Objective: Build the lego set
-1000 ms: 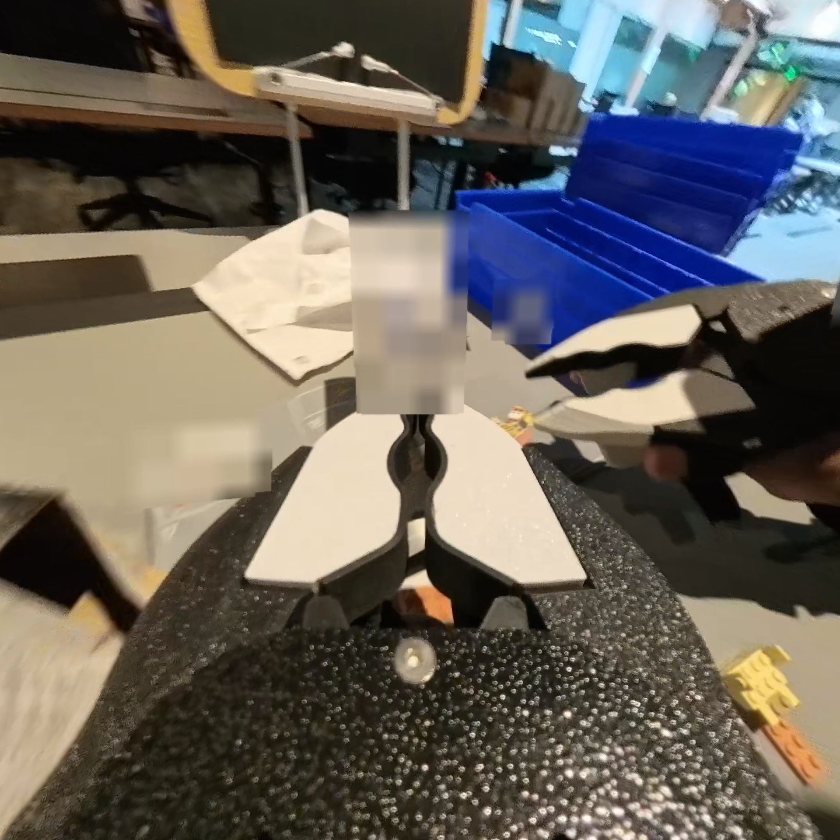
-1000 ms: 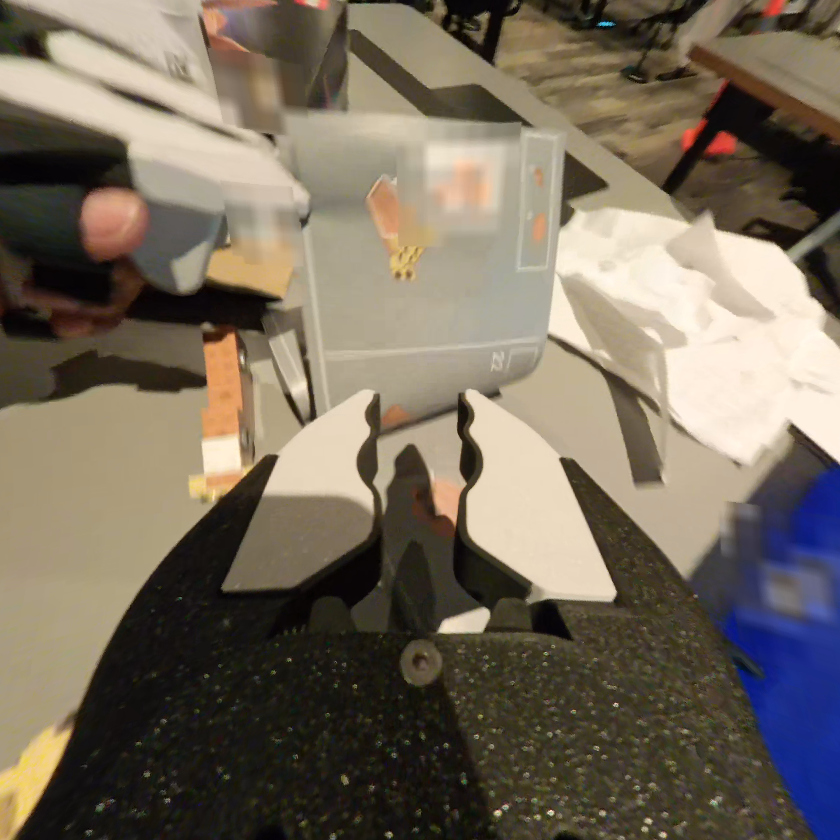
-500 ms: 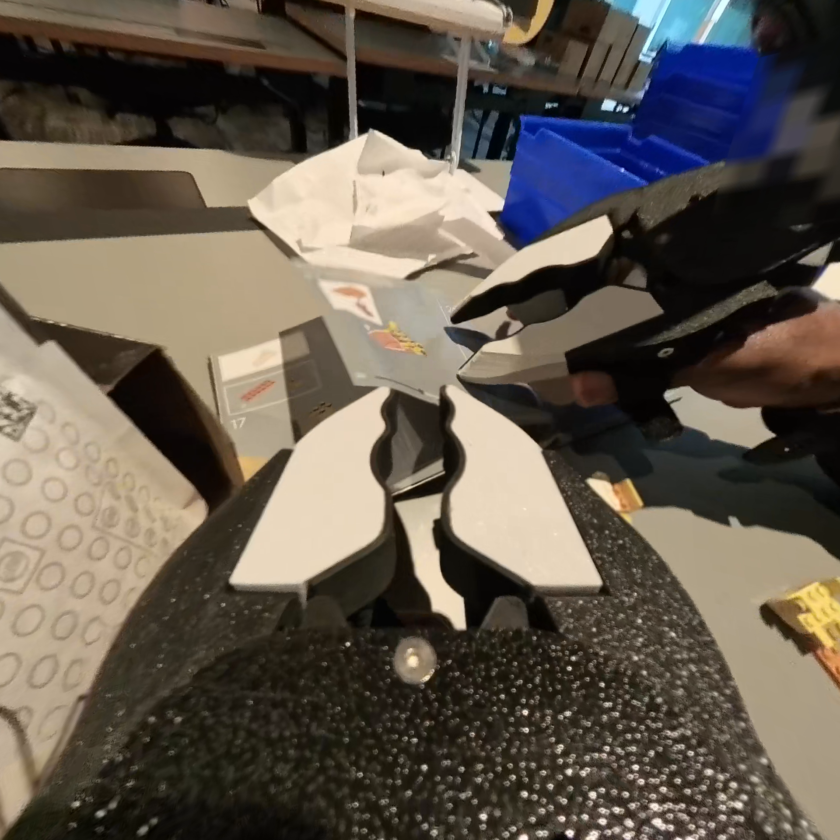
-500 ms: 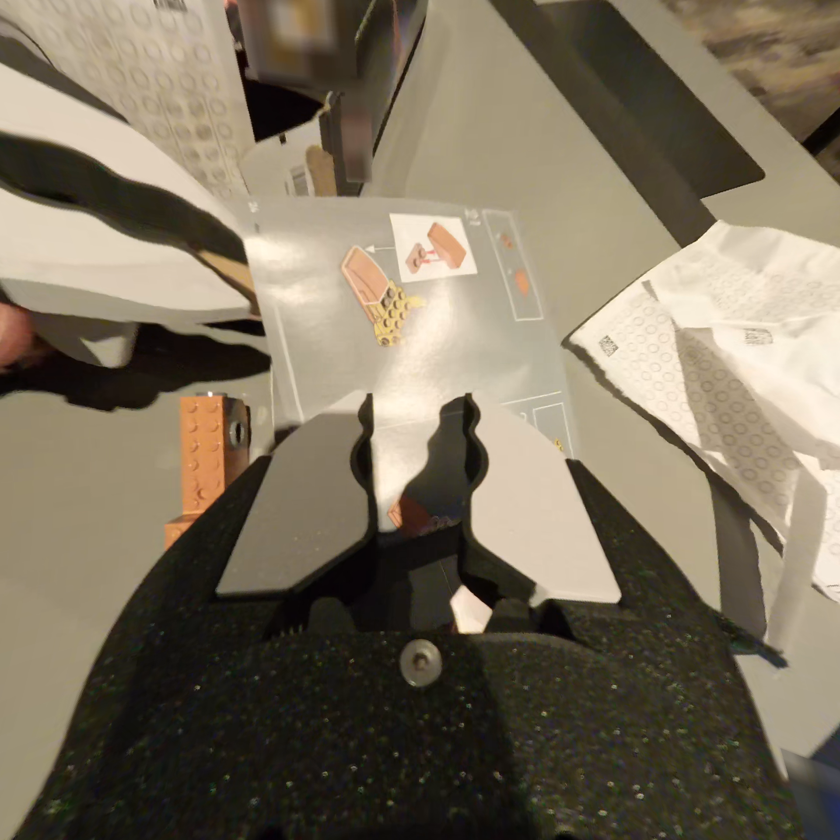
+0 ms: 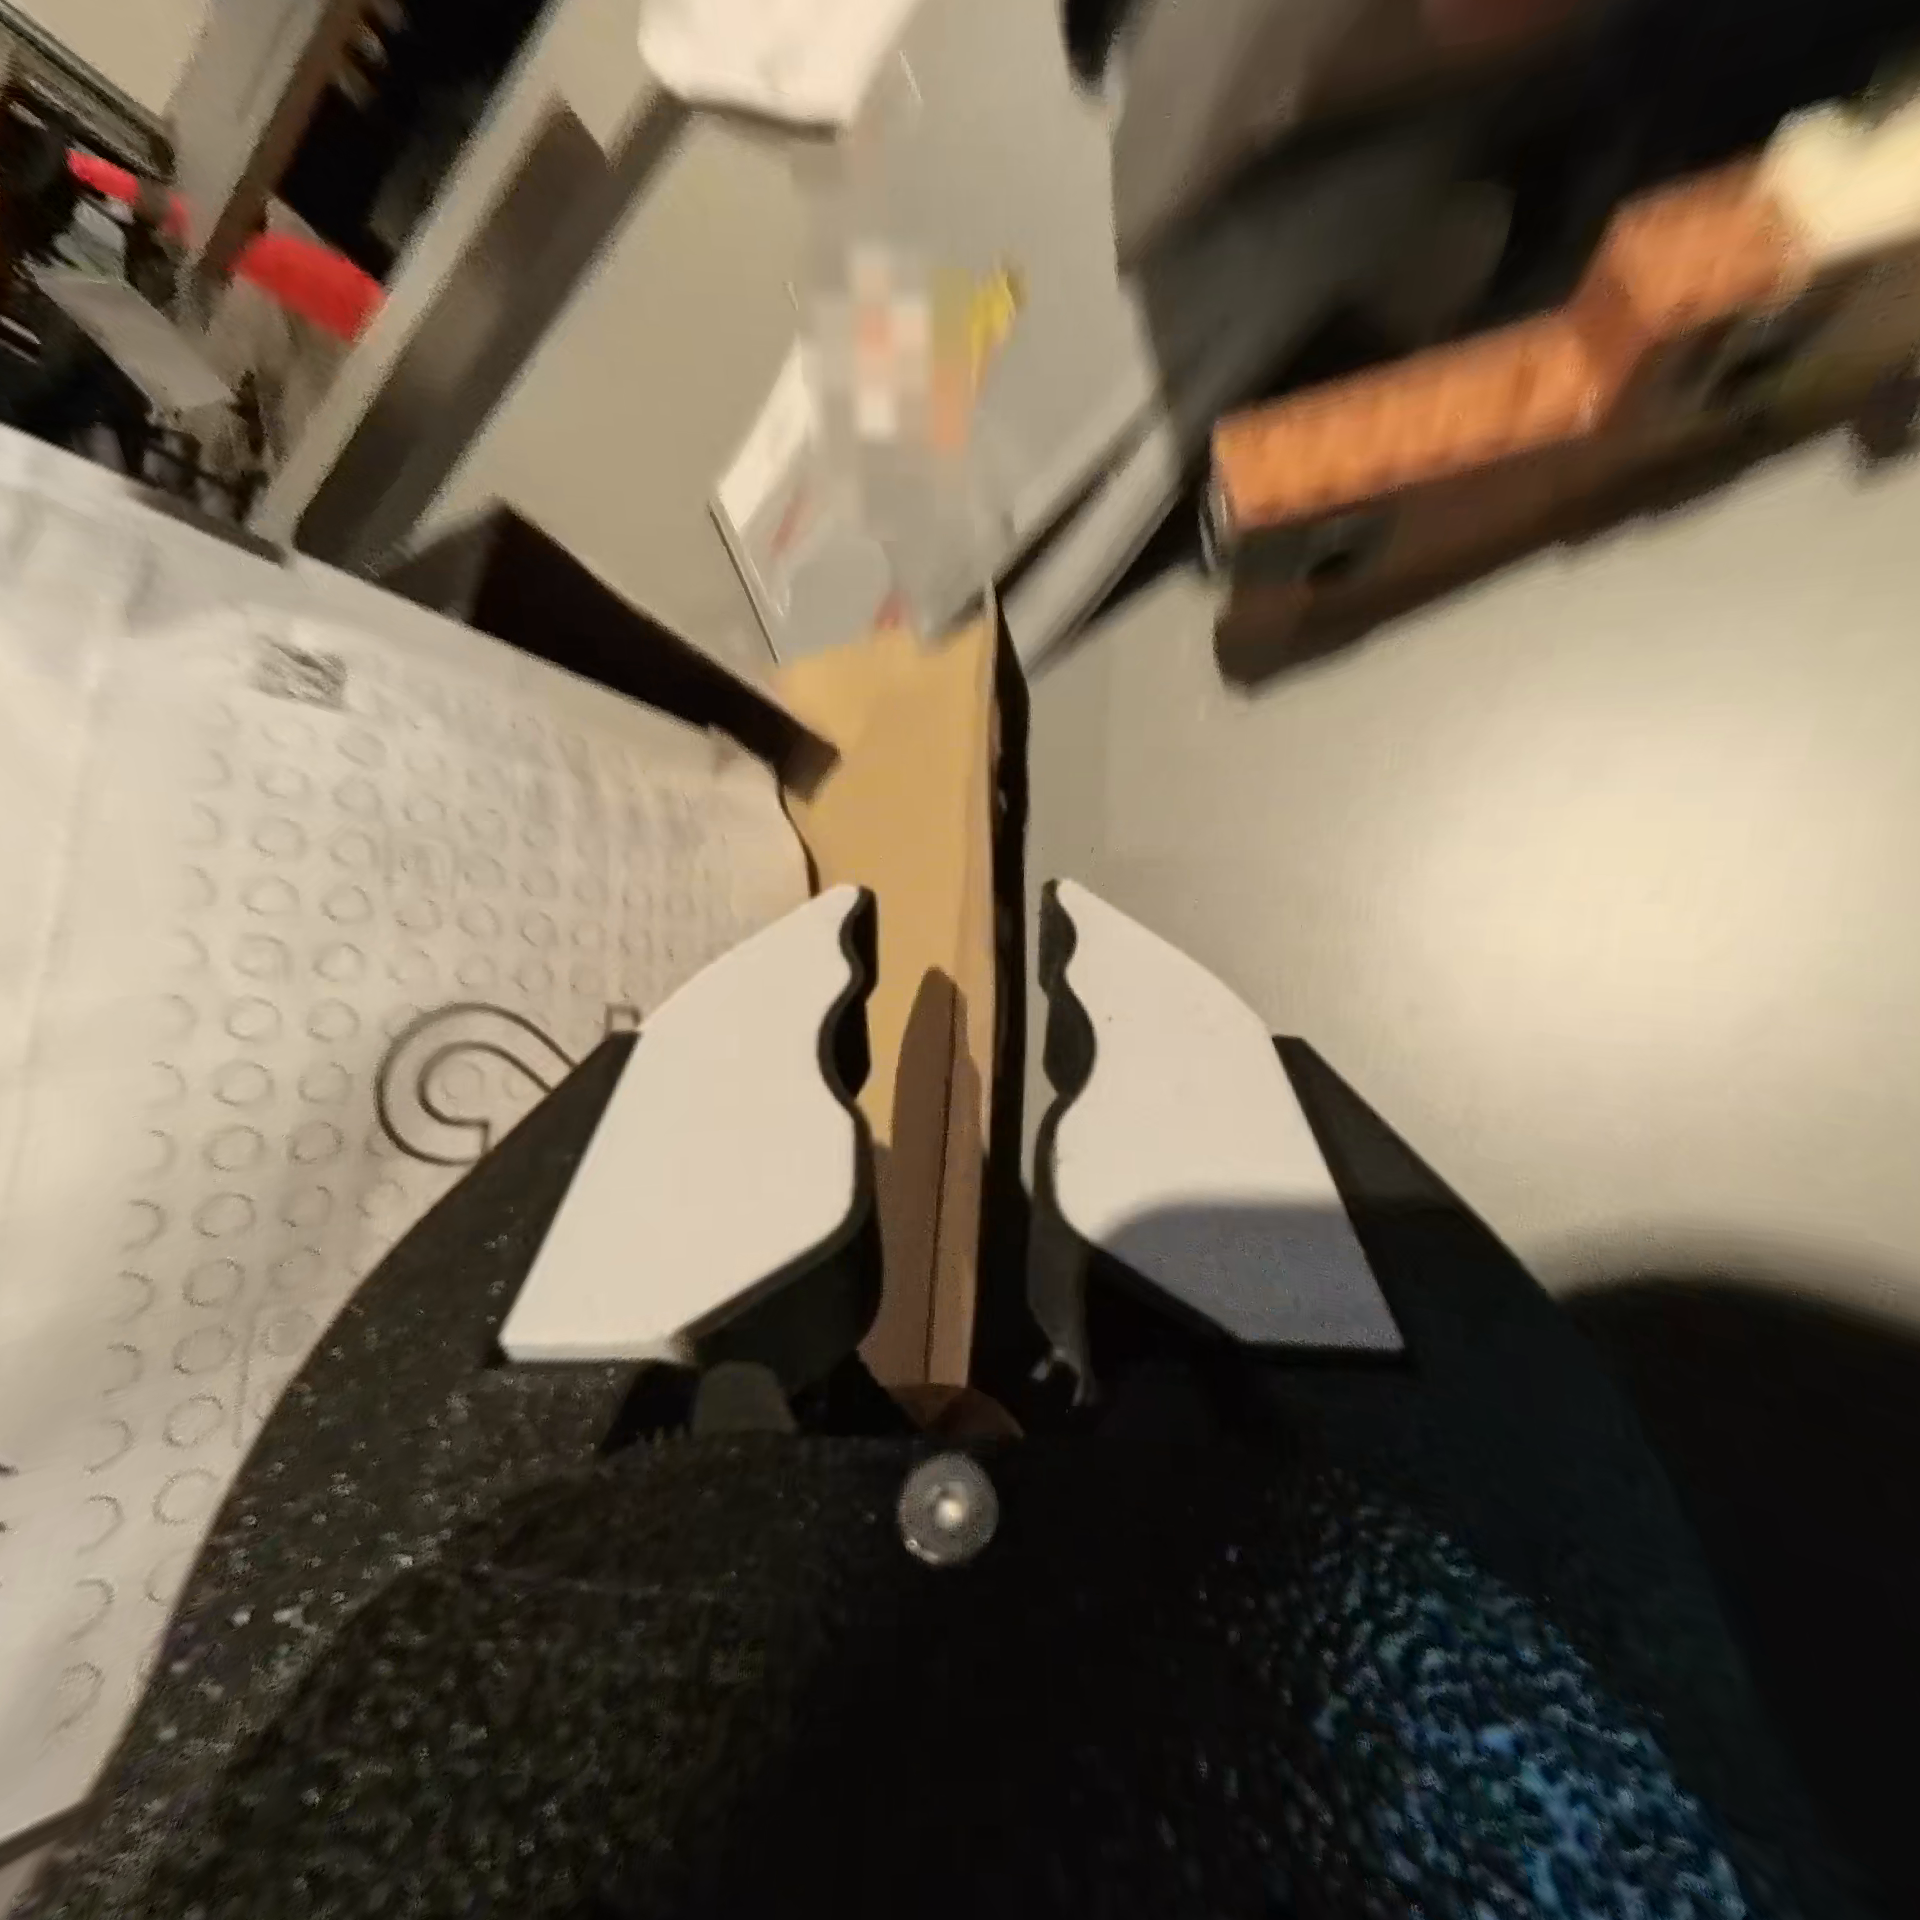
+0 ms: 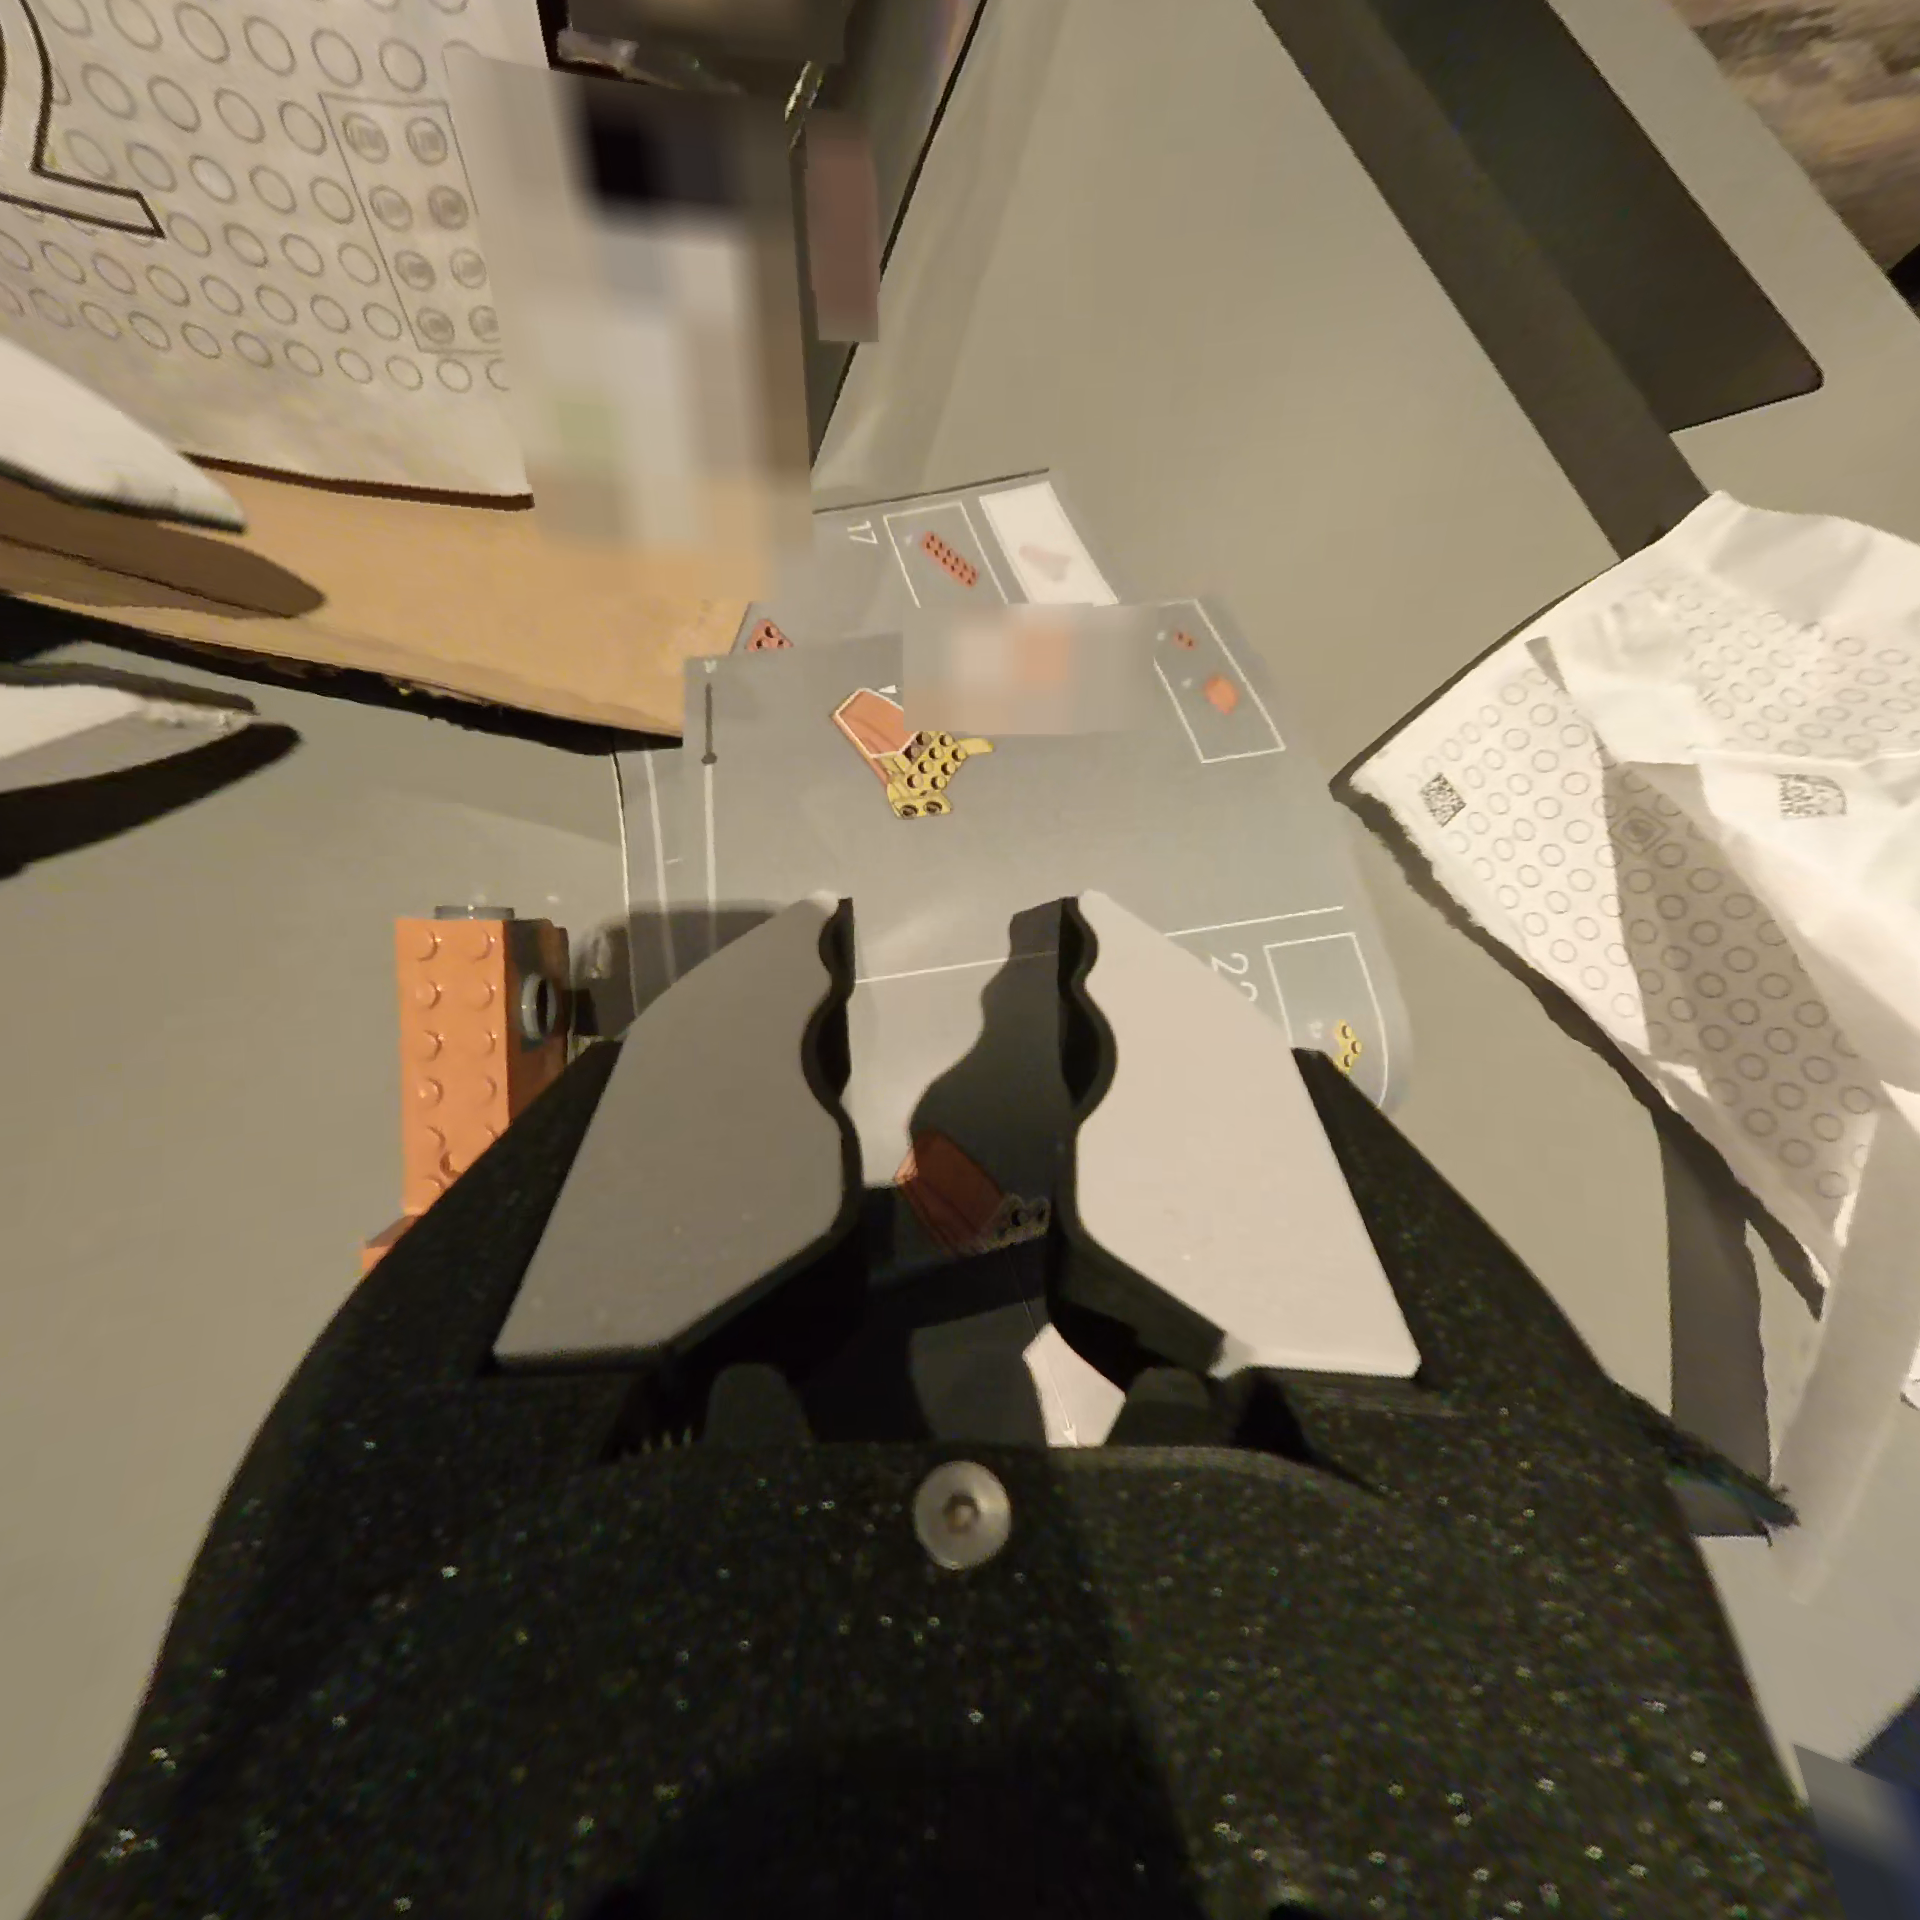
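The open instruction booklet (image 6: 997, 831) lies flat on the grey table. My right gripper (image 6: 951, 920) is open and empty, hovering just above its near page. An orange-brown Lego build (image 6: 457, 1070) stands on the table to the left of my right fingers, and shows blurred in the left wrist view (image 5: 1507, 364). My left gripper (image 5: 956, 904) is open, with the tan cardboard flap (image 5: 914, 831) of the box between its fingers, not gripped. One of its fingers (image 6: 94, 457) shows at the left edge of the right wrist view, over that flap (image 6: 468, 603).
Crumpled white paper bags (image 6: 1662, 883) lie right of the booklet. Another printed white bag (image 5: 260, 935) lies on the box at the left. A dark inset strip (image 6: 1558, 260) crosses the table at the far right. The left wrist view is motion-blurred.
My left gripper opened, let go of the booklet page and swung left to the cardboard flap. The page dropped flat on the table. My right gripper stayed open over the booklet.
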`<state>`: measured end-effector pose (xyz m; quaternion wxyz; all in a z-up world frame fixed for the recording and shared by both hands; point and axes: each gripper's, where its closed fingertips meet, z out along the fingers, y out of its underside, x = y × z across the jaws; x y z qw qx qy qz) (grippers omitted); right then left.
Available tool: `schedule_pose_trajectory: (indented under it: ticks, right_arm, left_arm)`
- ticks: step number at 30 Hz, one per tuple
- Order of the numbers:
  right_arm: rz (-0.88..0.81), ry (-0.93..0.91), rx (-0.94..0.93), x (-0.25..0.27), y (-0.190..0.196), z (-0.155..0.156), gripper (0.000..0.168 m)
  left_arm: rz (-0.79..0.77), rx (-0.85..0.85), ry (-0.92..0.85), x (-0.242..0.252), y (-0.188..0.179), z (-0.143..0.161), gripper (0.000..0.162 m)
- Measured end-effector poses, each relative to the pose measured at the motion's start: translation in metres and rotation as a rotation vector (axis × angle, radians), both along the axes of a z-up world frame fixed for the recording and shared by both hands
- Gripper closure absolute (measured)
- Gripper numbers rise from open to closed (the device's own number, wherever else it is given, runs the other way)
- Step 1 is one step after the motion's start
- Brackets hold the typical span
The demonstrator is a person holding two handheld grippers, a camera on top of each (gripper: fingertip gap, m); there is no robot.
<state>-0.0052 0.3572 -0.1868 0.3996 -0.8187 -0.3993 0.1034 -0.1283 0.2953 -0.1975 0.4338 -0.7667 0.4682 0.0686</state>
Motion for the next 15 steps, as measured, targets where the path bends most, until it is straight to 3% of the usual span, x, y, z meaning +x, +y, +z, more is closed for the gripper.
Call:
schedule_pose_trajectory:
  ticks: [7,15]
  right_arm:
    - [0.002,-0.019,-0.01,-0.001,-0.001,-0.001,0.13]
    - [0.018,-0.039,-0.025,-0.004,-0.003,-0.003,0.13]
  left_arm:
    - [-0.015,-0.059,0.211,-0.016,0.004,-0.023,0.159]
    - [0.052,-0.083,0.173,-0.041,0.015,-0.005,0.161]
